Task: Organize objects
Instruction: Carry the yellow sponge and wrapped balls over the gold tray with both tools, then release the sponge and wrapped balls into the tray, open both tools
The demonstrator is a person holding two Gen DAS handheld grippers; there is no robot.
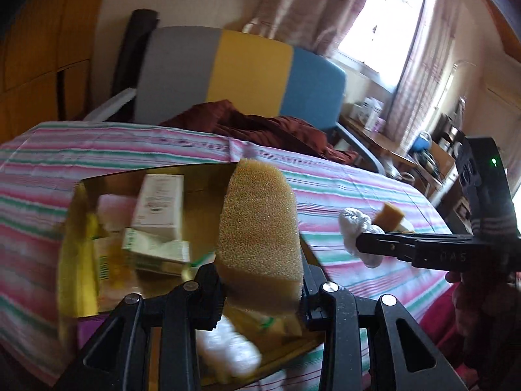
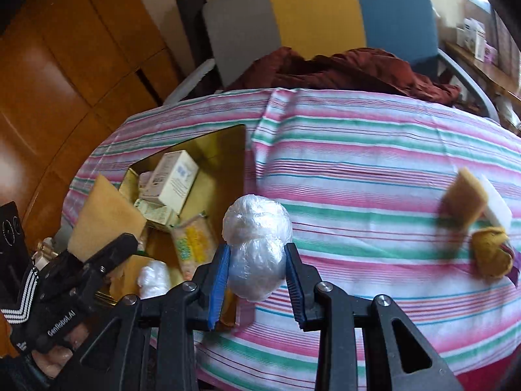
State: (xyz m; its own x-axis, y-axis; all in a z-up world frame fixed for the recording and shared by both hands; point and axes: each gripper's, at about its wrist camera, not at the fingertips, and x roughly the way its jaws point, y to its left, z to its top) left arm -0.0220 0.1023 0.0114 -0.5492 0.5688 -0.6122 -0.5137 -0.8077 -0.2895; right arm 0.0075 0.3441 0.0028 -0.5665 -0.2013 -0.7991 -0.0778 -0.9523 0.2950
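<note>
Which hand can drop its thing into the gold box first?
Probably the left. Its gripper holds the sponge right over the gold box. The right gripper holds the plastic ball beside the box, over the striped cloth.

1. "GenRobot.AI" is printed in white on the black body of the left tool [image 2: 107, 254], seen at the lower left of the right wrist view.
2. Faint letters, apparently "DAS", are embossed on the black finger of the right tool [image 1: 371, 244] in the left wrist view.
3. The white cartons [image 2: 172, 181] in the gold box [image 2: 228, 150] carry print too blurred to read.
</note>
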